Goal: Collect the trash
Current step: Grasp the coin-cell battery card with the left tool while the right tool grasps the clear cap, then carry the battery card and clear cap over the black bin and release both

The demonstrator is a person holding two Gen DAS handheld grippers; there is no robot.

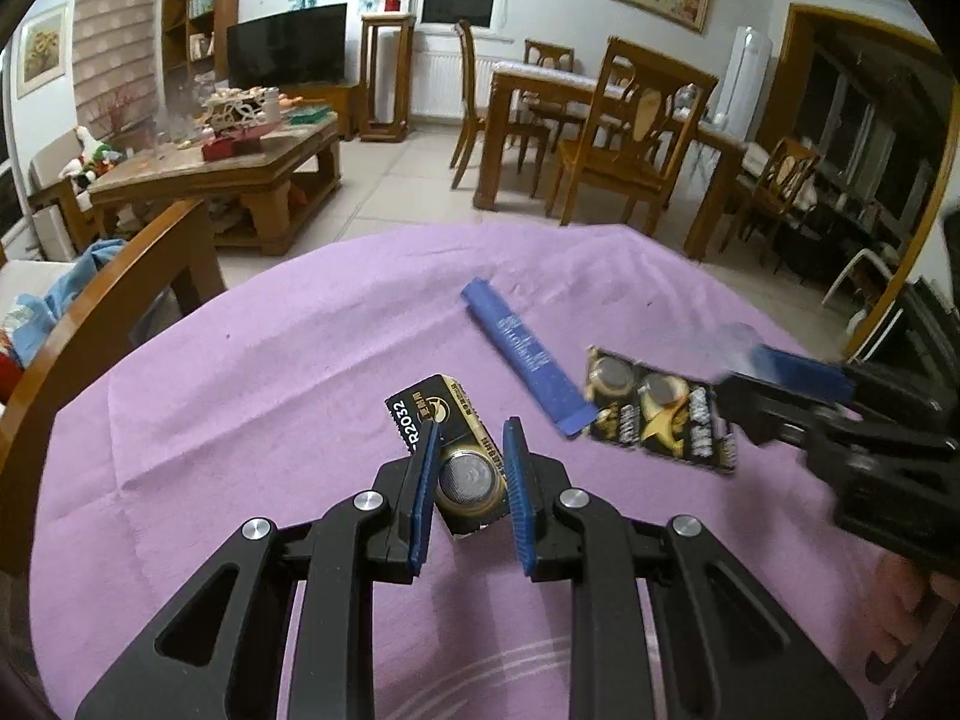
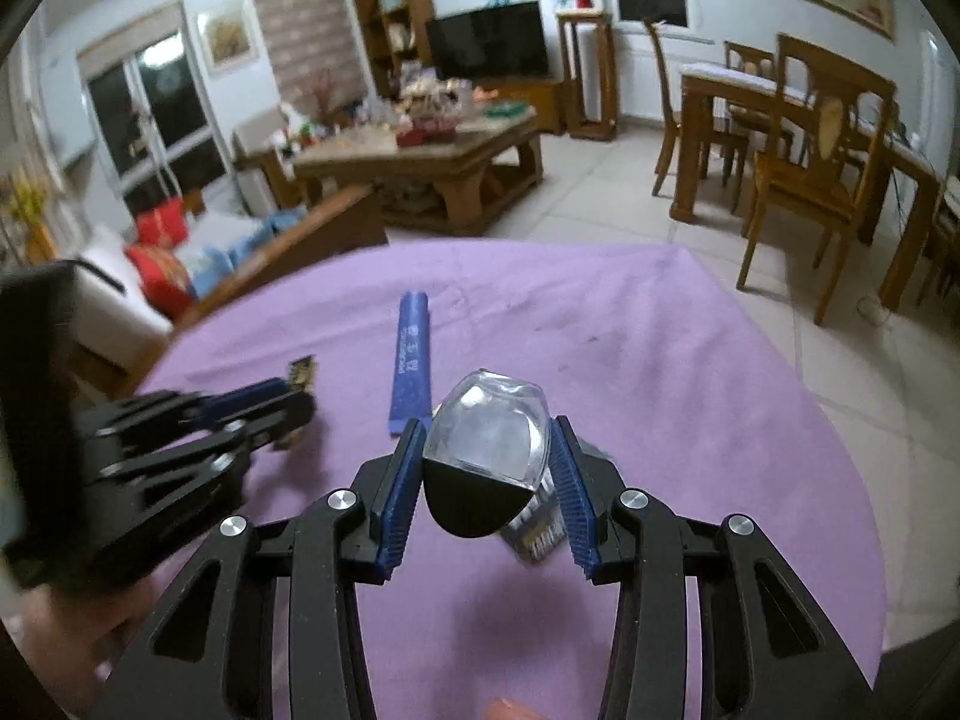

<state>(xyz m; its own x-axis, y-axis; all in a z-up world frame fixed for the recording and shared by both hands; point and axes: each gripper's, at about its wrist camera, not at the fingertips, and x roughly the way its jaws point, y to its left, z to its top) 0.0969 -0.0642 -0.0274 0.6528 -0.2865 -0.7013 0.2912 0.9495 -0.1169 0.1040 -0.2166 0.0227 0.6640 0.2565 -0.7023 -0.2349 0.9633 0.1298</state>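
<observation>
While the purple-covered worktop (image 1: 252, 360) carries several scraps, the nearest one to the left gripper (image 1: 470, 450) is a black-and-gold coin-cell battery card (image 1: 462, 450) marked with a battery code. It lies between that gripper's blue-padded fingers (image 1: 517, 480), which stand close on either side of it; the left pad overlaps its edge, and the card looks tilted as if lifted, so it appears clamped. Just beyond it, a long blue wrapper (image 1: 528, 360) lies flat on the cloth, running diagonally away. Touching the wrapper's near end is a second, wider battery card (image 1: 660, 414) holding two coin cells, blurred in the left wrist view.

From the right wrist view, the right gripper (image 2: 489, 450) has a clear plastic shell with a black base (image 2: 486, 456) between its fingers (image 2: 570, 480). Both pads sit against the shell's sides, so it appears gripped. A strip of printed packaging shows under the shell, too blurred to read. The blue wrapper (image 2: 411, 360) lies just ahead and to the left, and the left gripper (image 2: 288, 402) comes in from the left edge with a corner of its card (image 2: 302, 373) showing.

Around the worktop are a tiled floor, a wooden dining table (image 1: 540, 90) with chairs (image 1: 630, 138), a cluttered coffee table (image 1: 240, 162), and a television (image 1: 288, 45).
</observation>
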